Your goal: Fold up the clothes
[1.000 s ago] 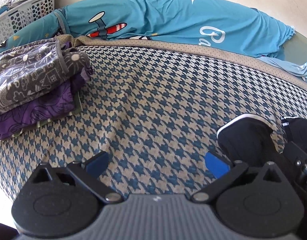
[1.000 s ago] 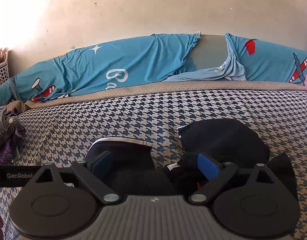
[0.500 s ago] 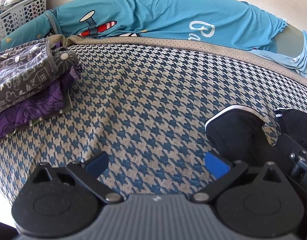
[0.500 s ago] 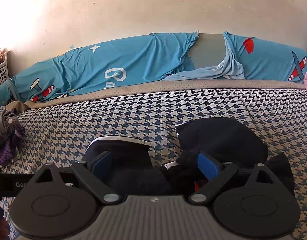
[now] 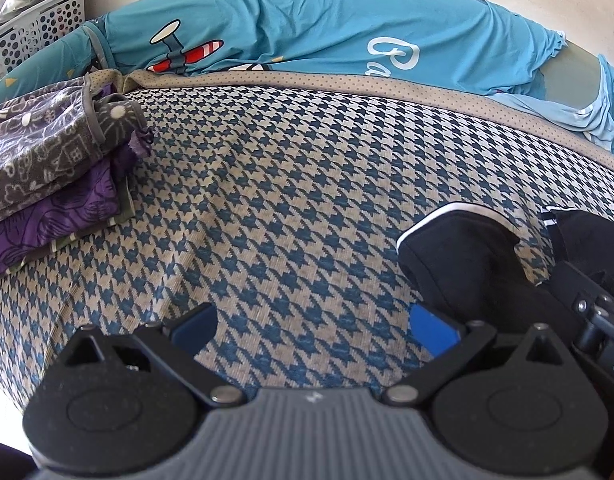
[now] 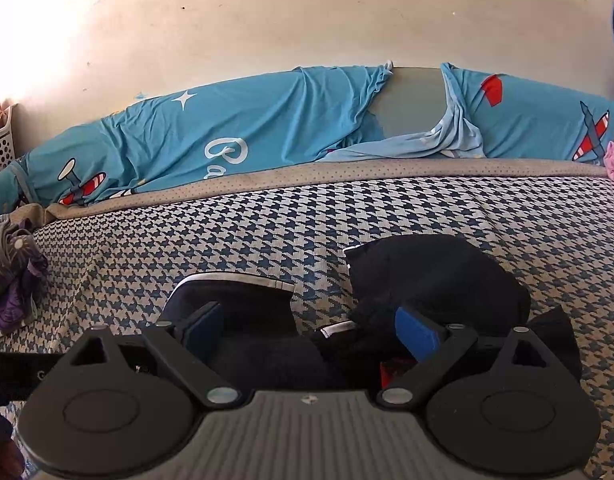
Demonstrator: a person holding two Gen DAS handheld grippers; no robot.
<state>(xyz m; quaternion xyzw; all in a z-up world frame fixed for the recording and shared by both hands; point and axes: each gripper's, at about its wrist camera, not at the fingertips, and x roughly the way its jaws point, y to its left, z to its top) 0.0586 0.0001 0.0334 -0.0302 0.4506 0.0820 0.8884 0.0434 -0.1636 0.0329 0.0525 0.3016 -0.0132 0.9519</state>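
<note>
On the teal sheet [image 6: 243, 136] along the wall I read white script letters "Ba", the rest hidden by the bed's edge. A lone "D" shows on my other hand-held gripper [image 5: 611, 360].

White perforated basket [image 5: 35, 28] beside blue airplane-print bedding [image 5: 307, 32].

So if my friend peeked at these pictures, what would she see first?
Probably the bright blue bedding with planes and stars, bunched along the wall at the back of the bed. Next, the dark garment with white trim, lying crumpled on the checked cover right in front of the open right tool. On the left sits a stack of folded purple and grey clothes.
</note>
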